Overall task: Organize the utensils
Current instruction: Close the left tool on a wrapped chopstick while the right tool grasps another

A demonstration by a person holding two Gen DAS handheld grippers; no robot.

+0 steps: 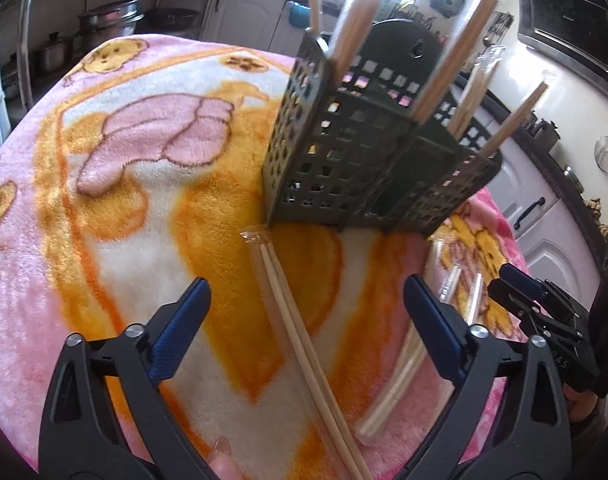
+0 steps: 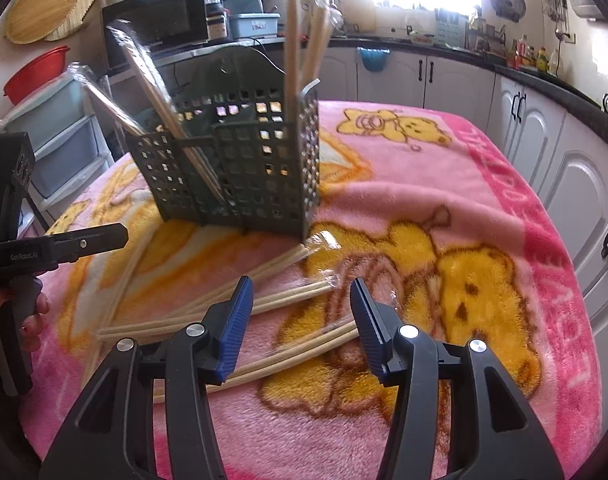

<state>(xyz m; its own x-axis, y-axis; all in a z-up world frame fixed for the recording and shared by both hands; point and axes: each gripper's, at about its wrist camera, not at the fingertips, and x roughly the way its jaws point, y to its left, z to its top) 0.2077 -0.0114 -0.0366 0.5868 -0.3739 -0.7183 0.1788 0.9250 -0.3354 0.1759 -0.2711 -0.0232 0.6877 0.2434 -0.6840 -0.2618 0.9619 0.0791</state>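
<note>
A dark green perforated utensil holder (image 1: 355,152) stands on the pink and orange blanket, with several wrapped chopstick pairs (image 1: 355,28) upright in it. It also shows in the right wrist view (image 2: 240,168). My left gripper (image 1: 304,320) is open above a wrapped chopstick pair (image 1: 300,328) that lies on the blanket between its fingers. My right gripper (image 2: 300,320) is open above several wrapped pairs (image 2: 288,296) lying on the blanket. The right gripper also shows at the right edge of the left wrist view (image 1: 543,312). The left gripper shows at the left of the right wrist view (image 2: 56,244).
The blanket (image 2: 483,208) covers a table. White kitchen cabinets (image 2: 543,132) run along the right. A microwave (image 2: 156,20) and plastic drawers (image 2: 52,136) stand behind the holder. Pots (image 1: 108,20) sit at the far left.
</note>
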